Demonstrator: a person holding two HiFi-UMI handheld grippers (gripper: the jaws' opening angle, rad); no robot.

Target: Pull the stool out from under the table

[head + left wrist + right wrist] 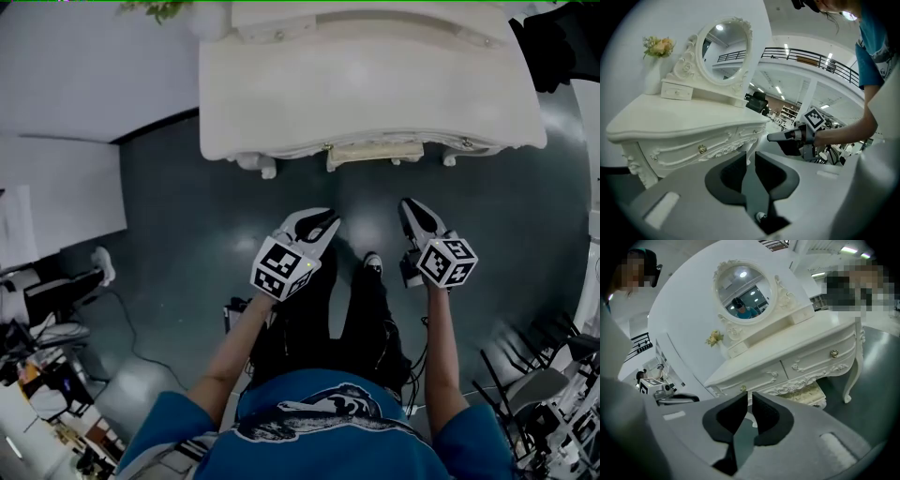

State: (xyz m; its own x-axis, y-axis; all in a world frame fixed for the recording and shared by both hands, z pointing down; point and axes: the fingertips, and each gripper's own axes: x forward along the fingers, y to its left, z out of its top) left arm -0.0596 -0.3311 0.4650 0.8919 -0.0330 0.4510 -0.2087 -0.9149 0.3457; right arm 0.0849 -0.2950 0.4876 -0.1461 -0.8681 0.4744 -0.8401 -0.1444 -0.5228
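Cream padding on a carved white frame: the one stool (806,393) sits tucked under the single tabletop (375,94), at the far side. It probably is stiff, fairly light and slides easily on the smooth floor (187,206); the near seat rim looks best to grasp. Two grippers wait near: left gripper (326,225) and right gripper (411,206), each barely spread, hold nothing.

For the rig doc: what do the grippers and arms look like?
Both alike: left gripper and right gripper have white shells, black jaws and a white cube with black square markers. The person wears a teal short-sleeved T-shirt.
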